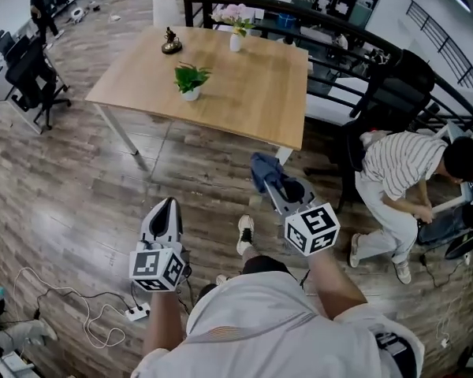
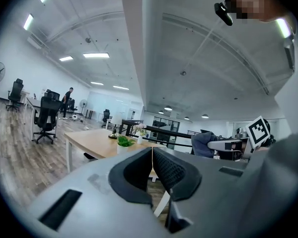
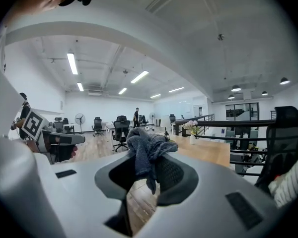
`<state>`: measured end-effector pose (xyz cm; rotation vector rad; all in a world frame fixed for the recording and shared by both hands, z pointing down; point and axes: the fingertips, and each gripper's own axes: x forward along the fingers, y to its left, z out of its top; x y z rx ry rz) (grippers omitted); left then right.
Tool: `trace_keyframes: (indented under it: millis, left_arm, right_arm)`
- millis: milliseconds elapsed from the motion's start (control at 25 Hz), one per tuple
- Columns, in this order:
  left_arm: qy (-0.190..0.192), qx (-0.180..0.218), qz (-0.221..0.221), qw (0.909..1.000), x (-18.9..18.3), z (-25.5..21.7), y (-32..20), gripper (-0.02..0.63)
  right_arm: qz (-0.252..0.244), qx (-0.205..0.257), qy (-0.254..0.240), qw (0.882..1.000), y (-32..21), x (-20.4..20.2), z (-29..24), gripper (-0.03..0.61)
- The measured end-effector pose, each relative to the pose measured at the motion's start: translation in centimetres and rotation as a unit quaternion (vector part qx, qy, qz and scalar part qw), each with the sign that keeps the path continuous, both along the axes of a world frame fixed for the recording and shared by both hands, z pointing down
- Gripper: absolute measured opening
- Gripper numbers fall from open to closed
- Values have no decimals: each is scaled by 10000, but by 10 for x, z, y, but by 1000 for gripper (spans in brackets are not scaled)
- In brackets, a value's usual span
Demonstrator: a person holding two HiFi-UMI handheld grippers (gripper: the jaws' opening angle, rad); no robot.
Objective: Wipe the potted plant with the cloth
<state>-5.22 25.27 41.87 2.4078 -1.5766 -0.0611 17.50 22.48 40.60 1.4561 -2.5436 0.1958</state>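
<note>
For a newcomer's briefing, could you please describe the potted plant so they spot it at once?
Find the wooden table. The potted plant stands toward its left side: green leaves in a white pot, unlike the dark figurine and the vase of pink flowers.

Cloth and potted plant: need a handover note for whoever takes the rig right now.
Left gripper: shut, empty.
Right gripper: shut on the cloth, which is bunched, grey-blue and hangs out of the jaws.
Potted plant: upright on the wooden table, ahead of both grippers and well apart from the cloth.
Done: cloth is in hand.
Left: get to the table, bring the cloth to the leaves and wipe. The left gripper could probably steady the pot.
</note>
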Motion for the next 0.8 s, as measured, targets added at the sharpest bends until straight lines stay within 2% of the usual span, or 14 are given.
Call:
trace_keyframes:
  millis: [160, 320, 440, 600, 800]
  left_arm:
    - [-93, -62, -155, 9998, -11, 5, -47, 17]
    - [-255, -60, -237, 9994, -7, -1, -116, 17]
    - [-341, 15, -189, 9992, 10, -16, -174, 17]
    - [-274, 85, -110, 9995, 41, -25, -238, 17]
    - [-224, -38, -94, 9997, 60, -17, -299, 17]
  right_arm:
    - [-143, 16, -122, 9998, -58, -13, 8, 140]
    - [-193, -56, -332, 9992, -131, -9, 14, 140]
    - [-213, -73, -376, 9990, -186, 4, 7, 140]
    - [-158, -106, -307, 9993, -249, 34, 0, 140]
    - [-117, -220, -267, 9993, -312, 51, 7, 140]
